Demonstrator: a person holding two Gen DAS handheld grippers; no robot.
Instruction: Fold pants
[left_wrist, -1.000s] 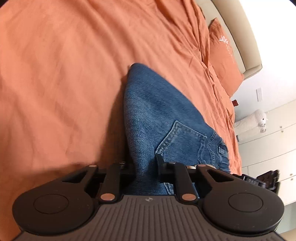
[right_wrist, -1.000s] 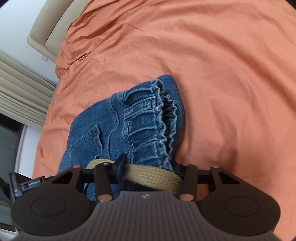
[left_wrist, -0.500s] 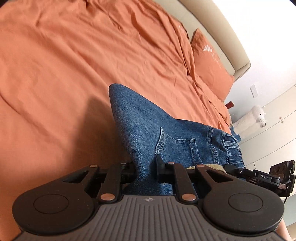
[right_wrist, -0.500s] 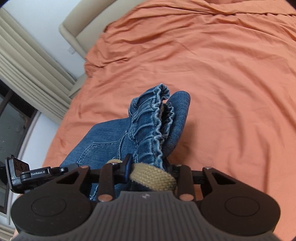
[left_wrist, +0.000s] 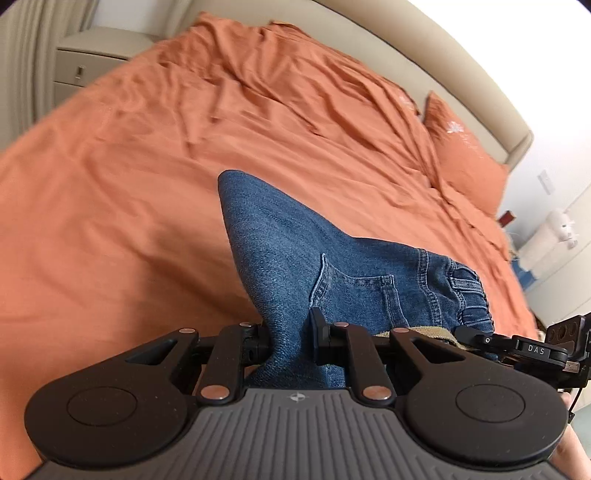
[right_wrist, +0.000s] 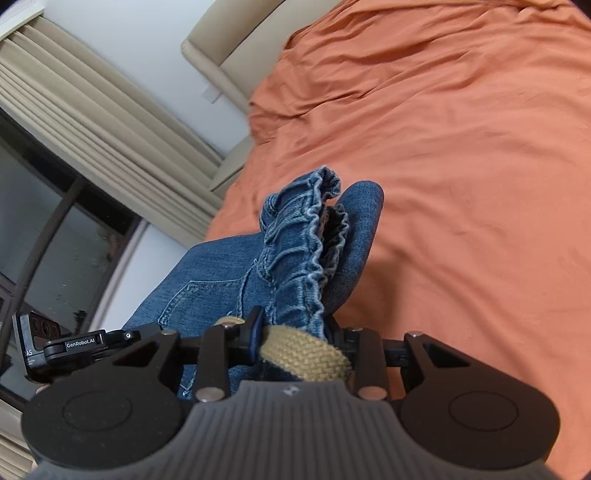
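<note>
Blue denim pants (left_wrist: 295, 251) are lifted above the orange bed (left_wrist: 147, 184). My left gripper (left_wrist: 288, 332) is shut on a fold of plain denim beside a back pocket. My right gripper (right_wrist: 295, 328) is shut on the gathered elastic waistband (right_wrist: 306, 243) together with a tan woven belt (right_wrist: 306, 354). The pants stretch between the two grippers, and a rounded fold of denim sticks up ahead of each. The right gripper (left_wrist: 517, 347) shows at the right edge of the left wrist view; the left gripper (right_wrist: 74, 343) shows at the left edge of the right wrist view.
The orange sheet (right_wrist: 461, 184) is wrinkled. An orange pillow (left_wrist: 461, 155) lies against the beige headboard (left_wrist: 443, 74). A pale nightstand (left_wrist: 85, 62) stands far left. A white plush toy (left_wrist: 557, 225) sits on drawers at right. Beige curtains (right_wrist: 92, 110) and a dark window (right_wrist: 55, 240) border the bed.
Both grippers have risen and moved across the bed with the pants still held. Each view now takes in more of the headboard and room. The waistband is bunched tighter in the right gripper.
</note>
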